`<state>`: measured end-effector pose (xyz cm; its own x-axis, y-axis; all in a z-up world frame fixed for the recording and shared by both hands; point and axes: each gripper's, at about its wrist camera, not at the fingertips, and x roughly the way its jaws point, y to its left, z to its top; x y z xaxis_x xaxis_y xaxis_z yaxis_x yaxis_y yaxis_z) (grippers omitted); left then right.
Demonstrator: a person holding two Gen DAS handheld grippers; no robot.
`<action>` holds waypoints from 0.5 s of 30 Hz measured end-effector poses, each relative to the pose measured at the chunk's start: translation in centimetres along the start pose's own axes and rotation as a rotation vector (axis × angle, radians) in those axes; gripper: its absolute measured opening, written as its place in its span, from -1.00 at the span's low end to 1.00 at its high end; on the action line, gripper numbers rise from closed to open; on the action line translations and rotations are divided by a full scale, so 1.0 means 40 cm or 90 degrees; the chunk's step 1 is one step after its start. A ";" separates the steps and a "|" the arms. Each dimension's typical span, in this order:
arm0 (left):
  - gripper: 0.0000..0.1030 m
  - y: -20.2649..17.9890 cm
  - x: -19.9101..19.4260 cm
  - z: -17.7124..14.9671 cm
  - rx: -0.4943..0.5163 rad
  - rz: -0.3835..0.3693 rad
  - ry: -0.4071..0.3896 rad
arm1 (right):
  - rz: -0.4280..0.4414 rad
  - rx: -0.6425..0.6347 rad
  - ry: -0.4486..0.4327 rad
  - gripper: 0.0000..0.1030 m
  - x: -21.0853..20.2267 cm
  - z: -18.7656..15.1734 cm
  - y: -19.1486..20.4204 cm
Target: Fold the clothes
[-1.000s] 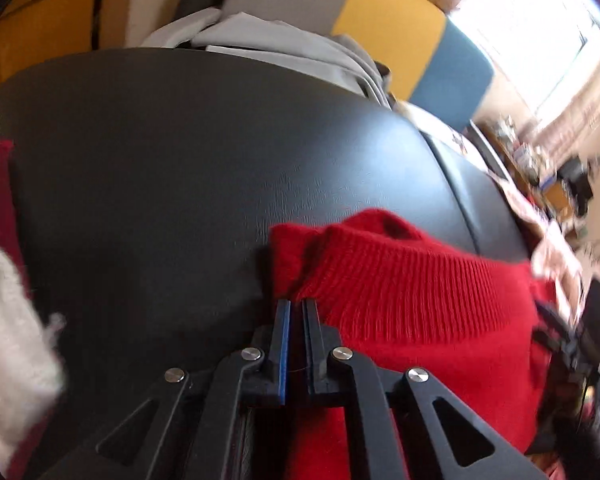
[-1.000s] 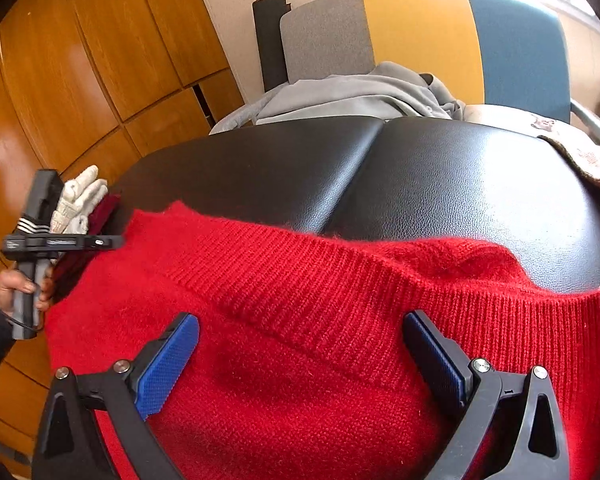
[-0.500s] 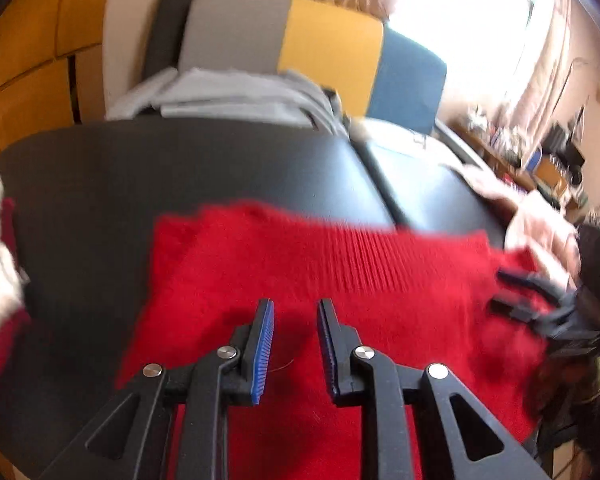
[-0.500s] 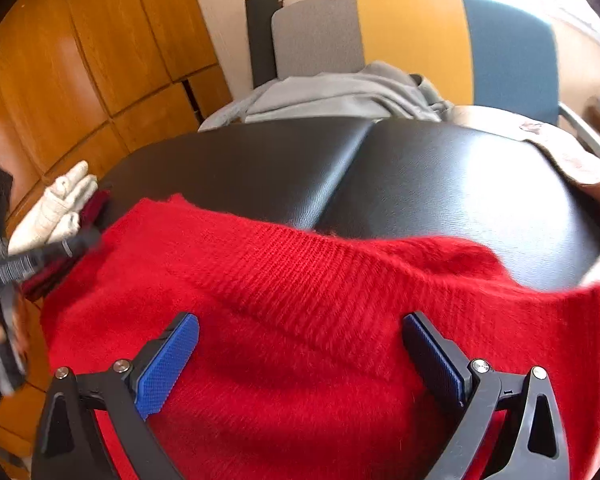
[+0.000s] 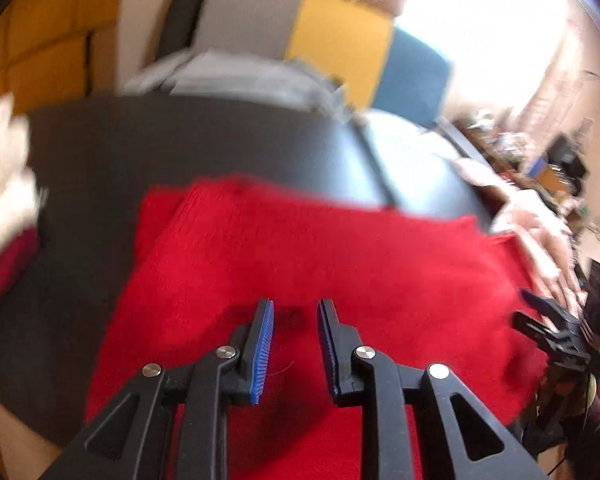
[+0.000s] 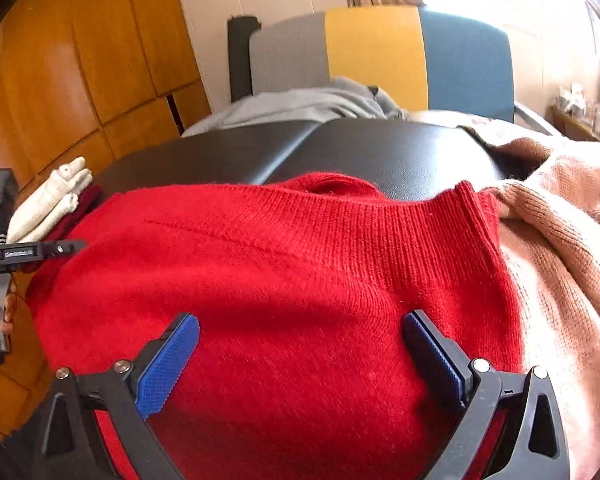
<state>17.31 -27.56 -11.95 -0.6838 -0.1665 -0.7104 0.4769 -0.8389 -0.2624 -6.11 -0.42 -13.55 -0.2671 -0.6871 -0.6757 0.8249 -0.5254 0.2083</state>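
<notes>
Left gripper (image 5: 294,320): its jaws have just been opening and now stand a little apart, a narrow gap between the blue pad and the black one. Nothing is caught between them; the red knit shows through the gap, under the tips.
Right gripper (image 6: 302,342): jaws spread wide, holding nothing. The pads stand over the cloth, one to each side, not pinching it.
Red sweater (image 6: 268,276): lies spread on the black padded table (image 6: 380,152), directly under and ahead of both sets of jaws. Its ribbed band runs across just beyond the right jaws, with a small hump of red cloth at the far edge.
Left view of the sweater (image 5: 300,248): blurred, but it fills the space ahead of the left jaws, and its far edge crosses the table.
Pink knit (image 6: 560,248): heaped to the right of the right jaws, touching the sweater's right edge.
White and dark red pile (image 6: 52,200): folded things stacked well off to the left of the right jaws, at the table's left end.
Grey garment (image 6: 308,104): bundled beyond the table's far edge, in front of a grey, yellow and blue chair back (image 6: 376,52).
Person's hand (image 6: 4,304): at the far left of the right view, wrapped round the left tool's handle.
</notes>
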 end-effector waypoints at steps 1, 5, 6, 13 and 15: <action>-0.45 -0.024 0.005 0.011 0.028 -0.012 -0.005 | 0.017 0.014 -0.002 0.99 -0.004 0.017 0.000; -0.45 -0.094 0.085 0.039 0.129 -0.020 0.025 | 0.058 0.028 -0.003 0.99 0.011 0.084 0.014; -0.44 -0.094 0.106 0.038 0.145 -0.011 0.032 | 0.048 0.017 0.010 0.98 0.031 0.098 0.018; -0.28 0.025 0.174 0.026 0.035 -0.051 -0.005 | -0.089 0.058 0.031 0.99 0.129 0.110 -0.099; -0.28 -0.001 0.175 0.017 0.067 -0.023 -0.018 | -0.095 0.042 0.037 1.00 0.135 0.114 -0.090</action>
<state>12.14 -29.06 -16.45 -0.7159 -0.1479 -0.6824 0.3919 -0.8939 -0.2174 -12.78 -4.52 -14.73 -0.3538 -0.5699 -0.7416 0.7435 -0.6525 0.1467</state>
